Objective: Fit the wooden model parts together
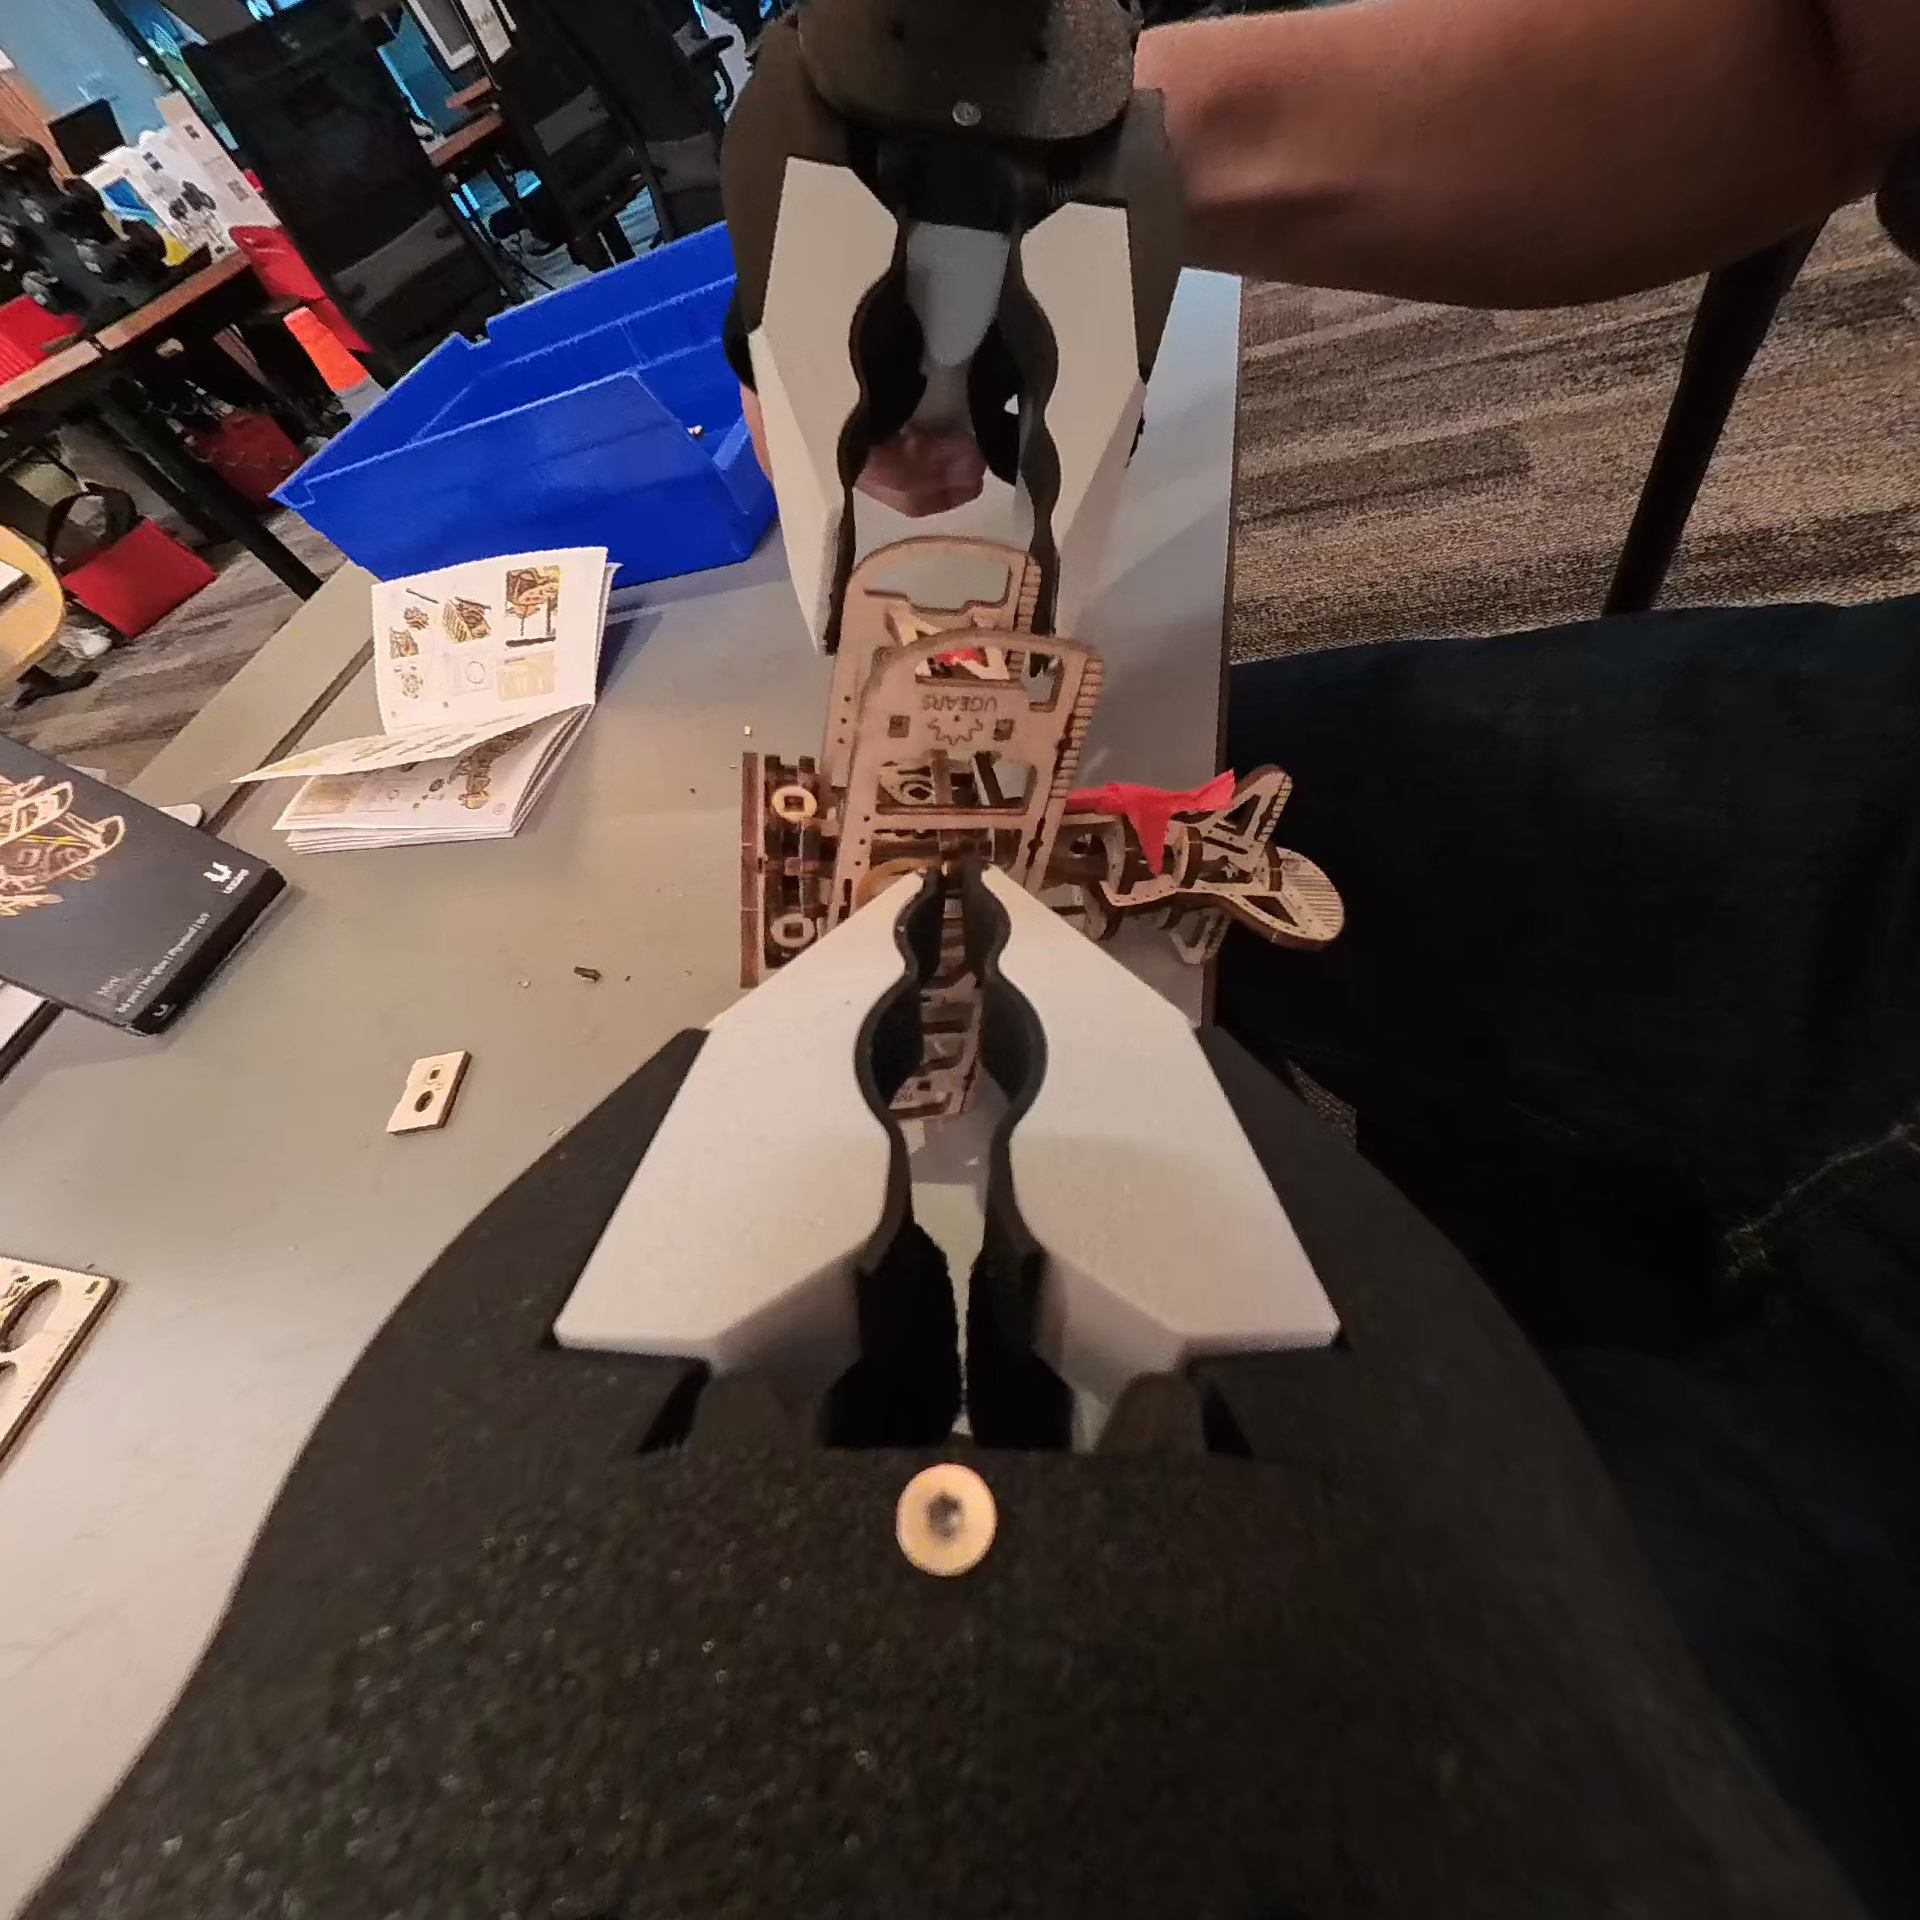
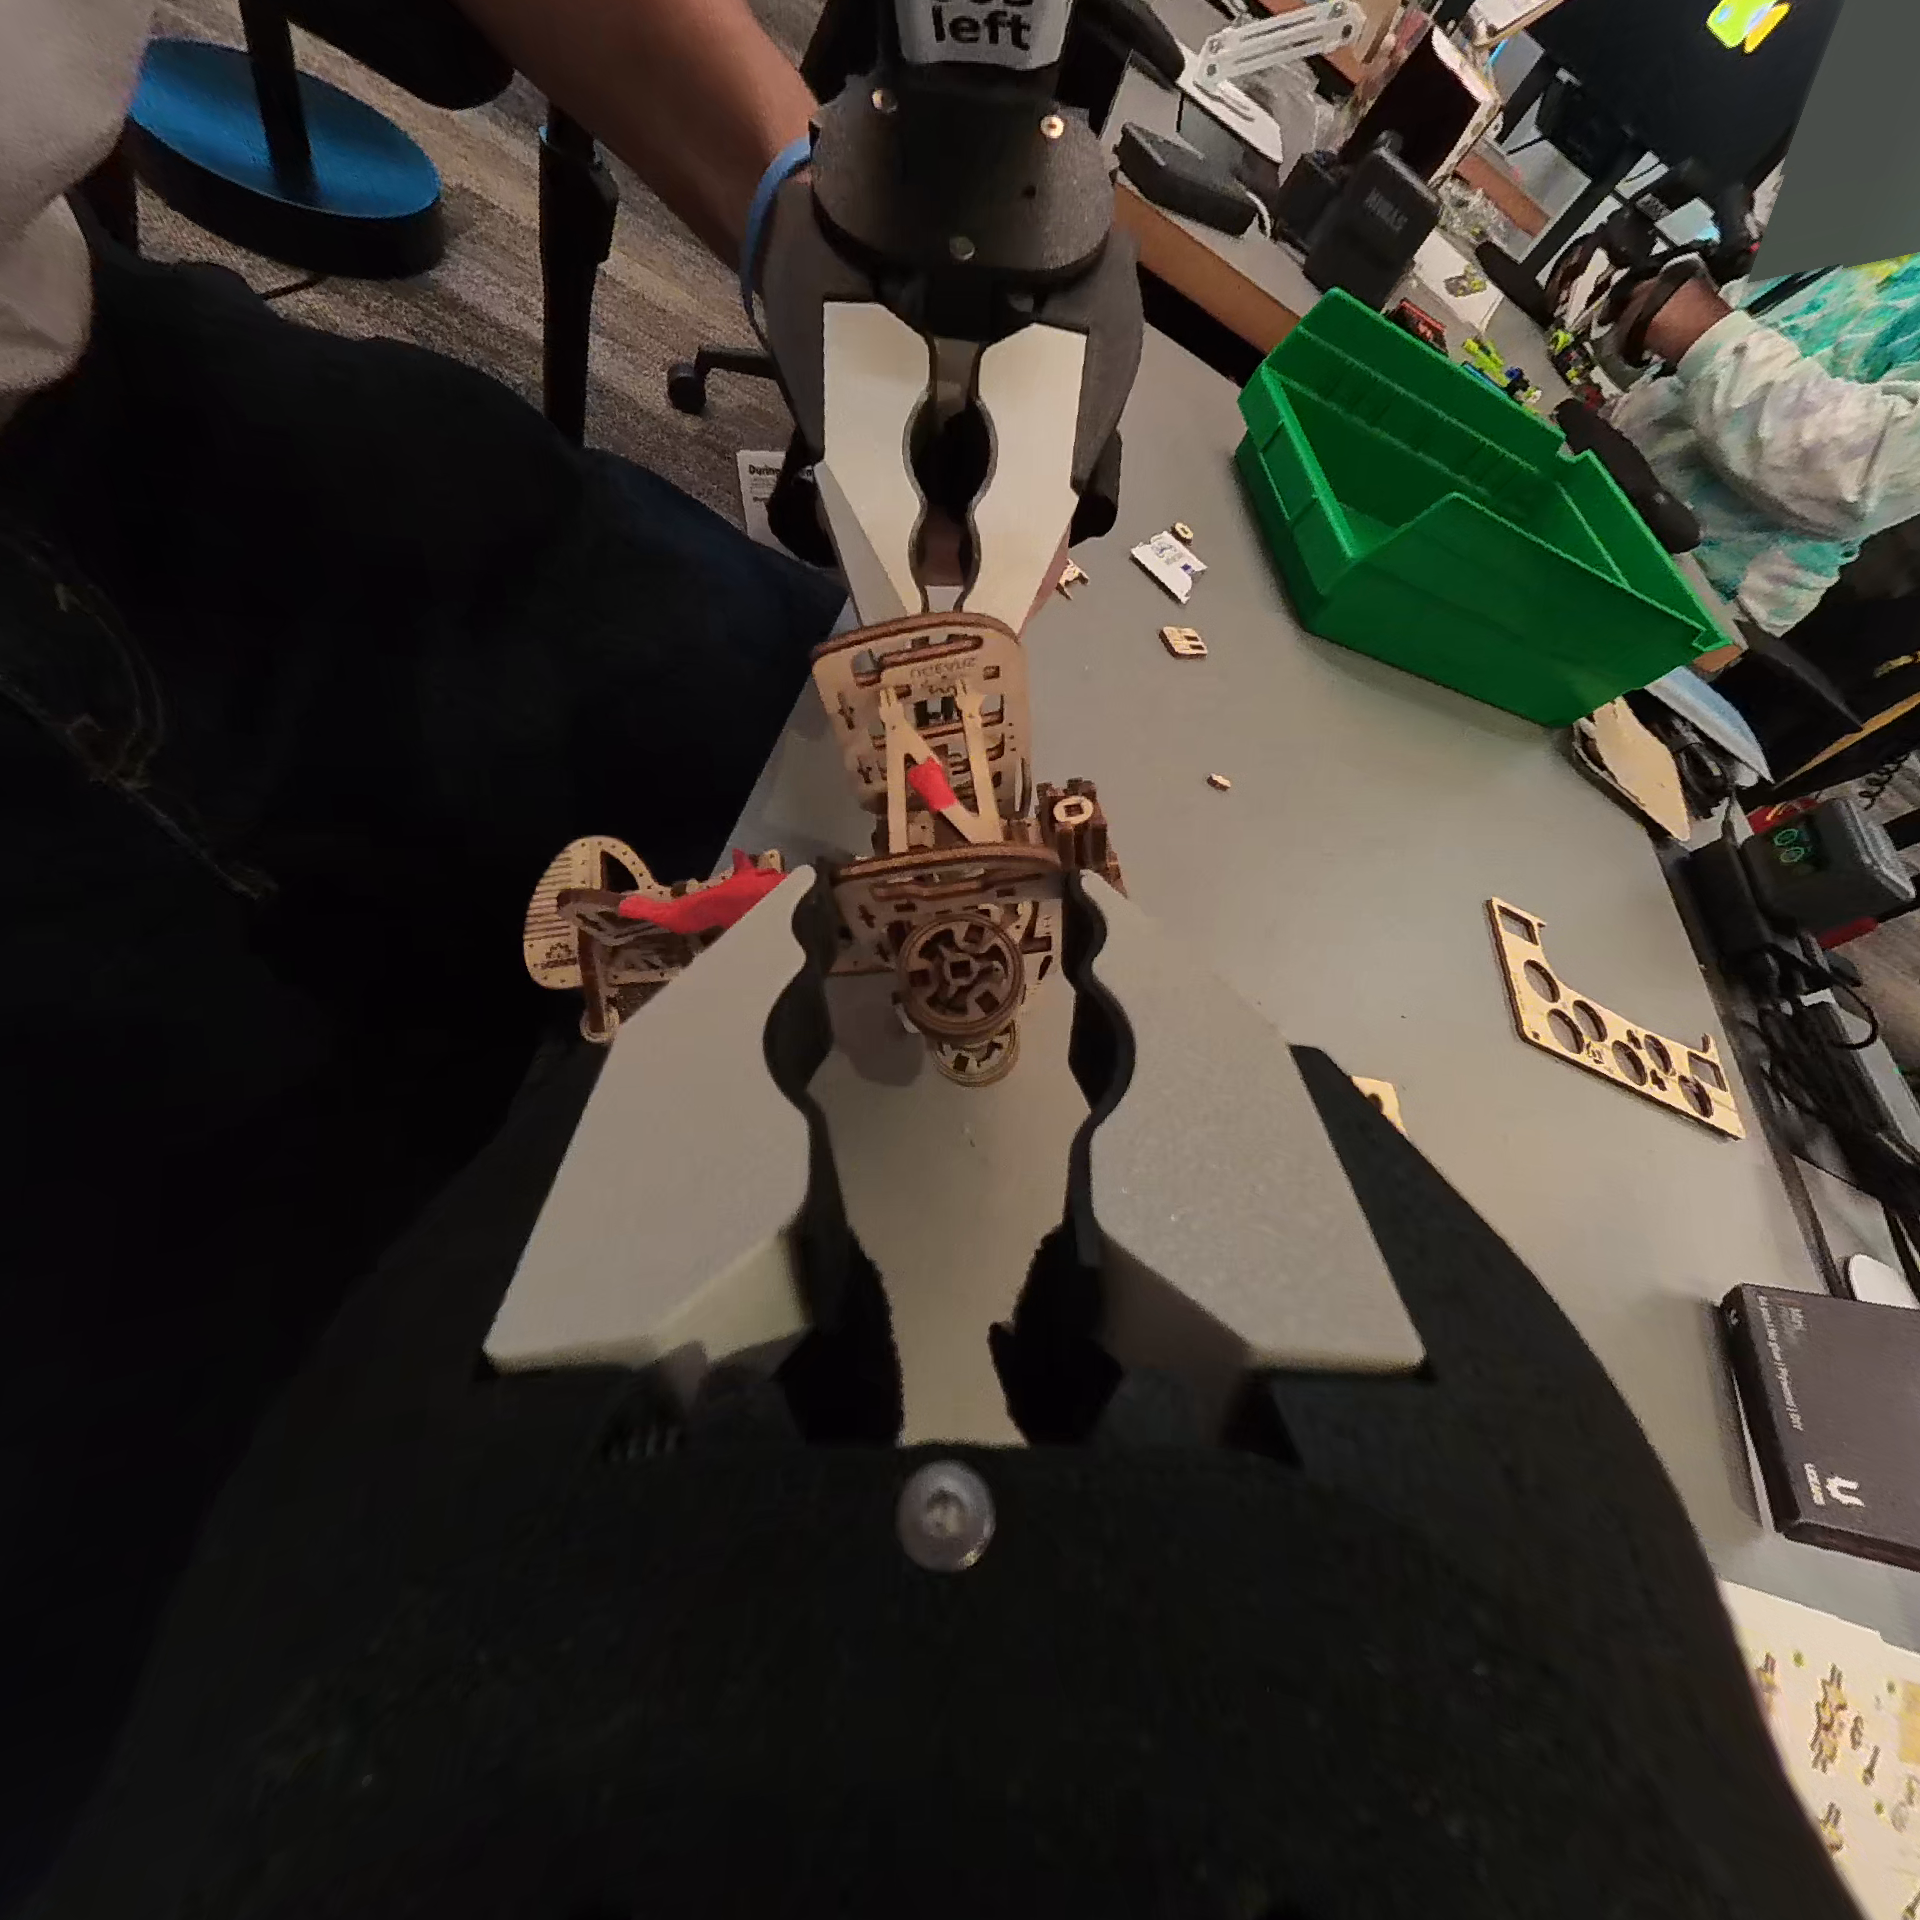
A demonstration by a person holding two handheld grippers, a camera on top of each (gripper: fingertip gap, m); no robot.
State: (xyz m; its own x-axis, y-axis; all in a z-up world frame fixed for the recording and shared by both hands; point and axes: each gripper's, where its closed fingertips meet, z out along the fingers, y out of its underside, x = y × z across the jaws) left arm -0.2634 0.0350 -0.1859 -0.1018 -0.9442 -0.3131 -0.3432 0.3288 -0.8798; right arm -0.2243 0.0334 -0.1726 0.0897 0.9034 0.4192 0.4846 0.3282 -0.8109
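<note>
The left gripper [image 1: 951, 883] was clamped on one wing of the wooden biplane model [image 1: 966, 790], which stood at the grey table's [image 1: 416, 1195] edge. The right gripper [image 2: 940, 883] was spread wide around the model's two wheels [image 2: 961, 977]. Two bins sat beyond: one blue [image 1: 540, 457], one green [image 2: 1455, 540].

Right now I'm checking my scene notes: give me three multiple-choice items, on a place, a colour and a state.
1. The blue bin stands: A on the floor; B on the table behind the open booklet; C on a chair.
2. The scrap on the tail of the wooden model is: A red; B yellow; C white.
3. The right gripper is: A shut on a booklet; B open; C out of view.
B, it rests on the tabletop past the booklet; A, red shows there; B, its fingers stand apart.
</note>
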